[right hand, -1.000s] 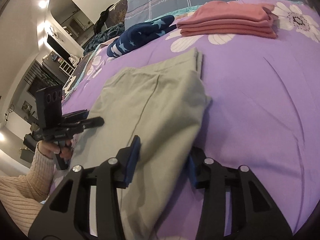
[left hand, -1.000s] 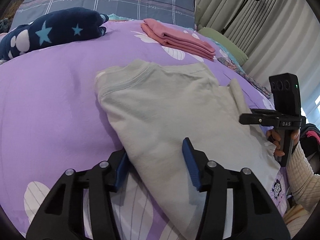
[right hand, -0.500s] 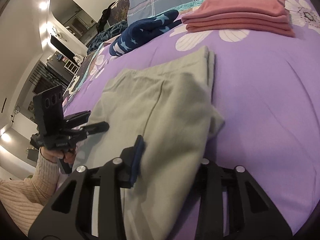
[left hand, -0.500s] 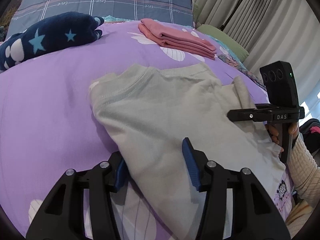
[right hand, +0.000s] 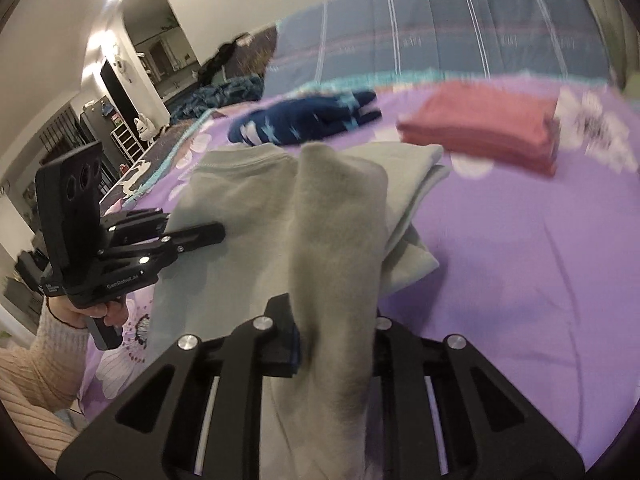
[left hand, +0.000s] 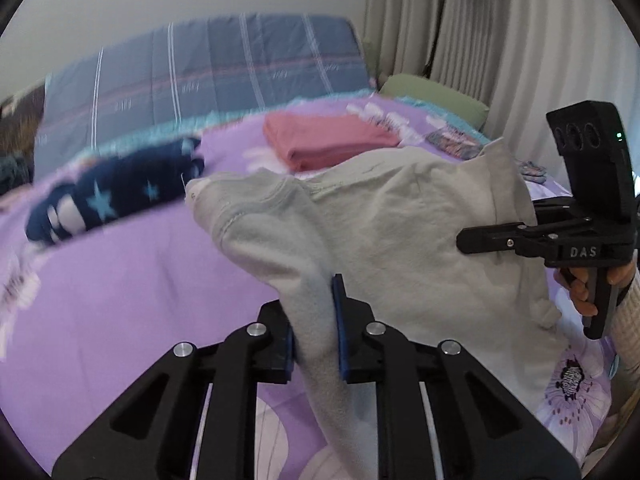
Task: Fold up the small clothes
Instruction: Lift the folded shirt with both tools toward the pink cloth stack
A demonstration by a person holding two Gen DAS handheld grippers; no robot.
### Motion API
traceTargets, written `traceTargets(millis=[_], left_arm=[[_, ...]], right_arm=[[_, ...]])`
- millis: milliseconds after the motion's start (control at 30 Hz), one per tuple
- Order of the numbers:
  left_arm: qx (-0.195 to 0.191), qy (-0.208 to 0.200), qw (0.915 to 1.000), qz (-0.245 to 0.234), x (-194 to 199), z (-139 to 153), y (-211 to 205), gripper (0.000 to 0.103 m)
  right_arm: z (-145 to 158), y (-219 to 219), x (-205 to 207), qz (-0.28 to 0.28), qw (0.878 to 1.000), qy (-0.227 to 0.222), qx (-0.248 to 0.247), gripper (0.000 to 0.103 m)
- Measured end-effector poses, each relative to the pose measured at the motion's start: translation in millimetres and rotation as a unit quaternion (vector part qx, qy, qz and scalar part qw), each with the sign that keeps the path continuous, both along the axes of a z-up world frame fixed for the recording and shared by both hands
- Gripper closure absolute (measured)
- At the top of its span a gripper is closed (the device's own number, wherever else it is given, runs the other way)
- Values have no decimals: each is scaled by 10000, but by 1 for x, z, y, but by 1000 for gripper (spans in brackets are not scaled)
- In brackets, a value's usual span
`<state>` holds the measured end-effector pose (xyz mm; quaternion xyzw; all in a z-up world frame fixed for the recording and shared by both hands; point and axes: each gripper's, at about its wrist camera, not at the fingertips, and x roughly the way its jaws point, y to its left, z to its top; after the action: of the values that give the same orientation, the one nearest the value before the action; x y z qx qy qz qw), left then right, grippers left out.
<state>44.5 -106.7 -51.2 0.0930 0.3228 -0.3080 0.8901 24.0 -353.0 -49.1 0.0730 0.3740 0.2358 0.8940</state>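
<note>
Bedroom, bed made up with a purple floral sheet [left hand: 120,280]; pale pleated curtains [left hand: 500,40] along one side, a doorway to further rooms on the other

Item 1: grey-green top [left hand: 400,232], soft fleece-like cloth, near the foot of the bed. Both near edges raised off the sheet, the cloth hanging in a fold from each tool; the far part, with the neckline, lies on the sheet

Item 2: left gripper [left hand: 314,344], black frame, blue pads, held by a hand in a cream knitted sleeve. Pads pinched together on one edge of the top

Item 3: right gripper [right hand: 334,344], same make. Pads drawn in on a thick bunch of the opposite edge, which covers one pad from sight

Item 4: folded pink garments [left hand: 328,140], a neat stack, farther up the bed, apart from the top

Item 5: navy star-print garment [left hand: 116,196], rolled, beside the pink stack

Item 6: blue-grey checked pillow [left hand: 200,72], standing at the head of the bed
</note>
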Motion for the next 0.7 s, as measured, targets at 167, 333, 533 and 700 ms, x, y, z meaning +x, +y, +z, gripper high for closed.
traceTargets(millis=[167,333,533,700], left_arm=[[-119,-458,9988,-81,-23,33,-2,88],[-111,-921,9954,-229,-29,70,-18,88],[27,-1483,9881,-416,-6,118,-59,88],[122,-1701,9845,-399,39,152,-102,87]], right_arm=[[35,1,-35,-189,9978,-627,-138,88],[69,-5,-55,-502,9913,-1200,-218,88],[105,-34,-38,-982,9827,-1561,-166,88],[138,-66,2,-1410,9727,-1824,-259,88]])
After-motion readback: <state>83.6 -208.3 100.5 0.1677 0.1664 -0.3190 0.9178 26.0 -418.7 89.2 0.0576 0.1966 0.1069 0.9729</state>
